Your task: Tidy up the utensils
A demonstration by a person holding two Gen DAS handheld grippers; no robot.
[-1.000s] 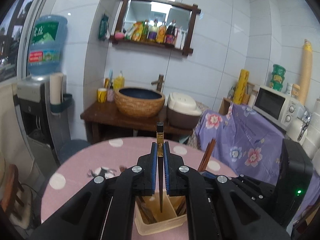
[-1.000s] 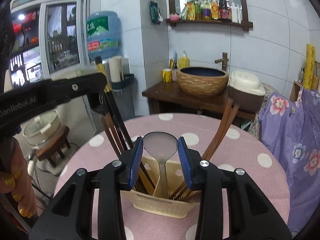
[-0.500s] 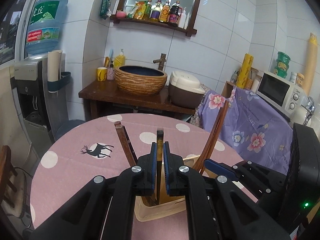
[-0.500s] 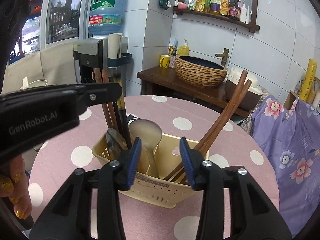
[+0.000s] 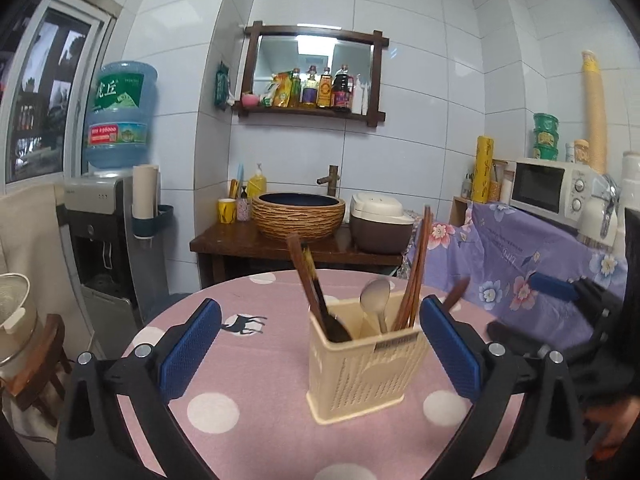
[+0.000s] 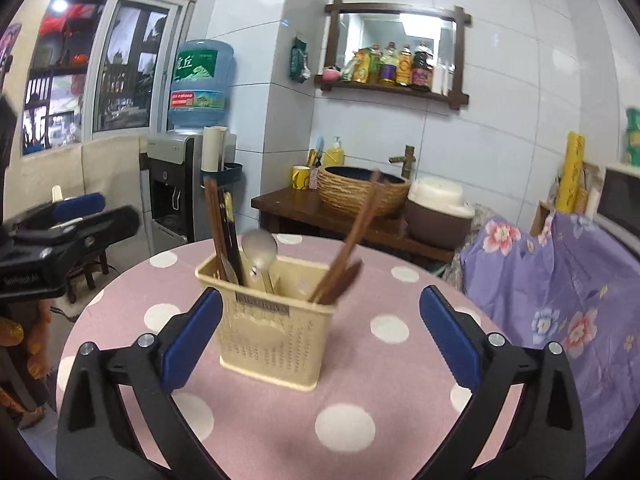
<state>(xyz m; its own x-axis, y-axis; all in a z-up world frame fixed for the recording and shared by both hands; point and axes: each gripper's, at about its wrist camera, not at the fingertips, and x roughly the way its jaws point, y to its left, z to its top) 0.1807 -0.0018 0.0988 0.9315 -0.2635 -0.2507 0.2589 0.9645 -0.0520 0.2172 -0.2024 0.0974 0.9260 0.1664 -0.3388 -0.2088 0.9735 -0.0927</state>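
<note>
A cream utensil holder (image 5: 364,372) (image 6: 272,340) stands on the pink dotted table (image 5: 248,380). In it stand a black chopstick with a gold band (image 5: 310,276) (image 6: 229,232), a metal spoon (image 5: 376,294) (image 6: 260,248), brown wooden chopsticks (image 5: 418,264) (image 6: 360,224) and a wooden spoon (image 6: 344,280). My left gripper (image 5: 320,302) is opening wide, with nothing pressed by its pads; the holder stands just beyond its fingertips. The jaws of my right gripper (image 6: 321,294) are opening too and grip nothing, facing the holder from the other side.
A water dispenser (image 5: 108,216) stands at the left wall. A woven basin (image 5: 298,216) and a rice cooker (image 5: 380,224) sit on a dark stand behind the table. A floral cloth (image 5: 520,264) with a microwave (image 5: 548,188) is at the right. A pot (image 5: 12,320) rests on a stool.
Both grippers opened wide and drew back from the holder. The black chopstick left the left gripper and the metal spoon left the right one; both now stand in the holder.
</note>
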